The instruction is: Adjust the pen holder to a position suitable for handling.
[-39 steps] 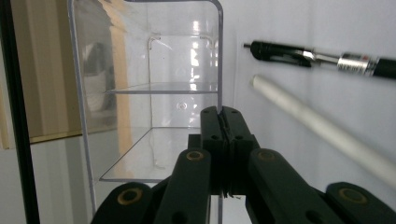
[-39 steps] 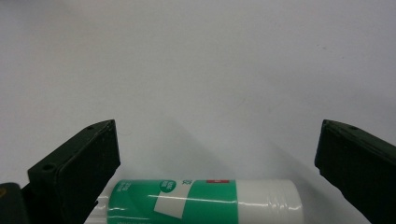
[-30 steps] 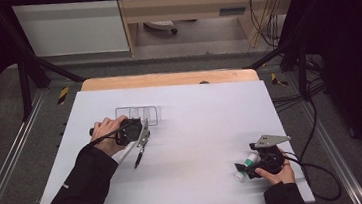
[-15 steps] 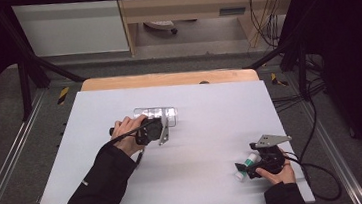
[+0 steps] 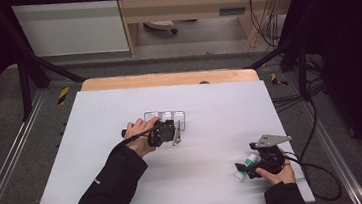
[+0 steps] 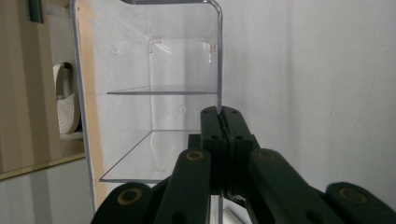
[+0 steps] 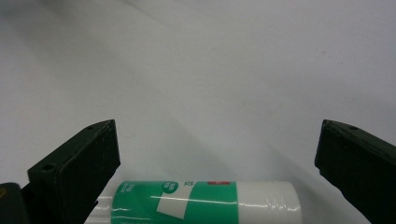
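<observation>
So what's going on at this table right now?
A person works with two handheld grippers on a white table. The left gripper is shut on the edge of a clear acrylic divided organizer, which it holds near the table's middle. The right gripper is open, its jaws either side of a green-and-white tube lying on the table.

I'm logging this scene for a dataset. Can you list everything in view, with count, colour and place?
clear acrylic organizer: 1, transparent, mid-table, one wall clamped by the left gripper.
glue stick: 1, white with a green label, lying at the table's near right.
table: 1, white top with a wooden far edge.
left gripper: 1, black, shut on the organizer's wall.
right gripper: 1, black, fingers open either side of the glue stick.
</observation>
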`<state>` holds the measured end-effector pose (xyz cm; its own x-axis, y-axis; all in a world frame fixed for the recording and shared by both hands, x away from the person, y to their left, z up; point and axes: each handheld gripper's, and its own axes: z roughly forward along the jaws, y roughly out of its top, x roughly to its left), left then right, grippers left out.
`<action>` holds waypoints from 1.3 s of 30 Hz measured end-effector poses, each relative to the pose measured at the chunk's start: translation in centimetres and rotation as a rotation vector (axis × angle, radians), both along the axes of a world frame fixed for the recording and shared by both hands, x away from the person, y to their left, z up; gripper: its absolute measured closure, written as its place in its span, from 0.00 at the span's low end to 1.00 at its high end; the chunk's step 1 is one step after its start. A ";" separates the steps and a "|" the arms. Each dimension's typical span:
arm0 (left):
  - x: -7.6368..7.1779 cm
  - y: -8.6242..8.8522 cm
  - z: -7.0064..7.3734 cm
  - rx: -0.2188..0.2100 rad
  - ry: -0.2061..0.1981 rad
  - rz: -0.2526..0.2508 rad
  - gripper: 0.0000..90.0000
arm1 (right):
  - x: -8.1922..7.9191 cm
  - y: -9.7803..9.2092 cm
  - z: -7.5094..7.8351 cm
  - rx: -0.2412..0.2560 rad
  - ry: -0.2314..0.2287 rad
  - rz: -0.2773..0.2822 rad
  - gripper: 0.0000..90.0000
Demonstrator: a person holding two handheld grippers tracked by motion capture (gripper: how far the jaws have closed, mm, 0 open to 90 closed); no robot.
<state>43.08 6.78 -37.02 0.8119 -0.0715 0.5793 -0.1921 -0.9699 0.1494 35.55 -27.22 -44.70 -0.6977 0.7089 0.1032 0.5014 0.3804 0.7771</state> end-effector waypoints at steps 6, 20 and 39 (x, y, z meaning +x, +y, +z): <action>0.2 -0.6 -0.4 -0.002 0.023 0.002 0.98 | 0.0 0.0 0.0 0.000 -0.001 0.001 0.01; 1.0 -0.7 -0.1 -0.055 0.002 0.046 0.92 | 0.0 0.0 0.1 -0.003 -0.002 0.001 0.01; 2.9 0.5 0.4 -0.167 -0.122 0.129 0.64 | 0.0 0.0 0.1 0.003 -0.006 0.003 0.01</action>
<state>46.00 7.32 -36.62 0.7317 0.1333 0.6685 -0.0944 -0.9514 0.2931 35.54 -27.24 -44.58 -0.7002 0.7068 0.1012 0.4957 0.3791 0.7814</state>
